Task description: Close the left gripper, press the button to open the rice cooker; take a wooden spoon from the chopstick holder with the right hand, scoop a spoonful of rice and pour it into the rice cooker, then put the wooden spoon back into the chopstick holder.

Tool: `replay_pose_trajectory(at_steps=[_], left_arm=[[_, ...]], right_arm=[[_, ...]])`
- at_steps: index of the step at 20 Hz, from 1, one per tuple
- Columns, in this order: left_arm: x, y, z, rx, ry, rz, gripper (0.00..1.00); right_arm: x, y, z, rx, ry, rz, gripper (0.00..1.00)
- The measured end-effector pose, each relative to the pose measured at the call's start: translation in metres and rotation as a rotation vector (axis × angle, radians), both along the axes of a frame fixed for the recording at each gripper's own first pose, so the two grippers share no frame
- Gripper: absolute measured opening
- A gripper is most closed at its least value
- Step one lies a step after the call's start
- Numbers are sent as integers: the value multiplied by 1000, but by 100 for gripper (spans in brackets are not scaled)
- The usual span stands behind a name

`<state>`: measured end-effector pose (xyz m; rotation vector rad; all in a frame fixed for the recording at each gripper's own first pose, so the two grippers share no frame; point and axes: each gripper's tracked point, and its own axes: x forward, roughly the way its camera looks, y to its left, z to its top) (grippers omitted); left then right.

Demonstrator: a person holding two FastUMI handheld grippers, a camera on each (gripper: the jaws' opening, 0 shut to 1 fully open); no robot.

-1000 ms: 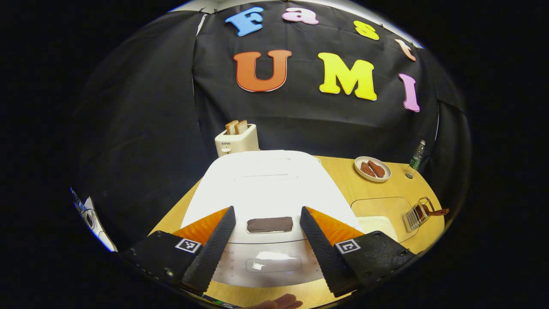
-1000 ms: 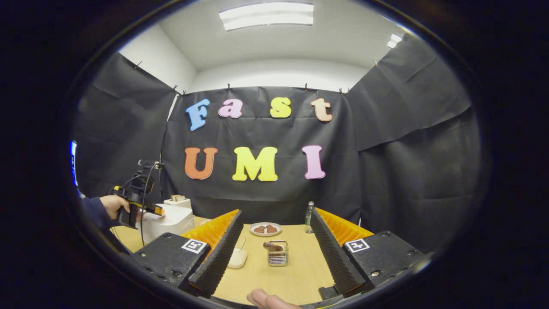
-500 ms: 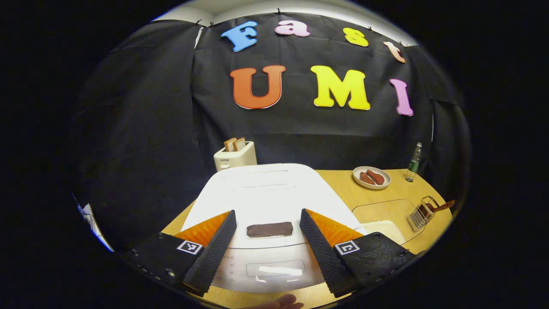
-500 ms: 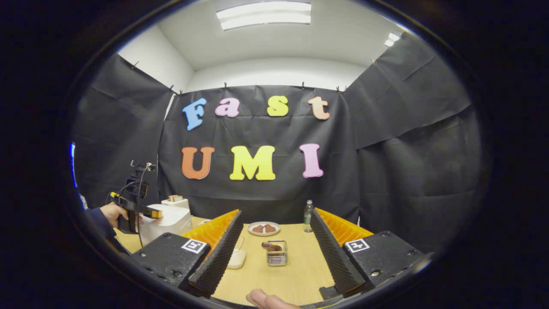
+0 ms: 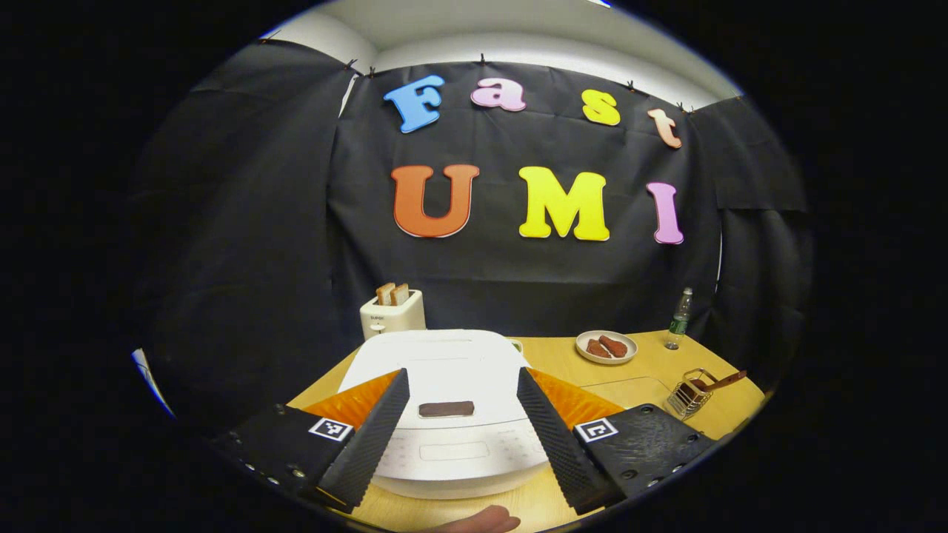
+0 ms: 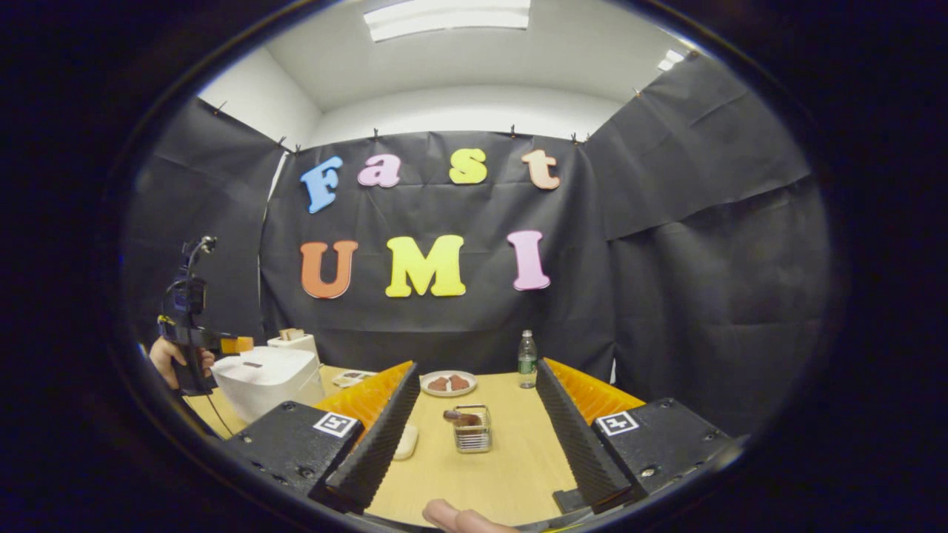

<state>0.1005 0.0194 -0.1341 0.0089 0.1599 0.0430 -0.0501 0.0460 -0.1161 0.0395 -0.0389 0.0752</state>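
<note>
Left gripper view faces the rice cooker (image 5: 444, 385) closely; right gripper view sees it from farther right.

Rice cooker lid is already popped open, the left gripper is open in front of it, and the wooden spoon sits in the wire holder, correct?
Not quite. The rice cooker lid is closed, lying flat with its dark button visible on top, as the left gripper view shows. The rest holds: the left gripper is open in front of it, and the wooden spoon sits in the wire holder.
</note>
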Motion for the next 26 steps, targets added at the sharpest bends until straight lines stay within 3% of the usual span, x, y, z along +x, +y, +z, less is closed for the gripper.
replay_pose_trajectory(at_steps=[4,10,15,18,23,26], left_arm=[[-40,-44,29,0,-76,-67,94],[-108,-83,68,73,-218,-120,94],[-155,-92,72,93,-252,-109,95],[-170,-87,68,96,-266,-67,95],[-179,-103,60,103,-281,-117,95],[-177,-96,57,125,-270,-97,95]], right_arm=[[1,2,1,28,-1,0,100],[-3,4,2,22,-6,-2,100],[-3,9,-1,27,-3,15,100],[-1,4,-3,24,8,8,100],[-4,3,0,5,3,0,100],[-8,8,1,0,-3,17,100]])
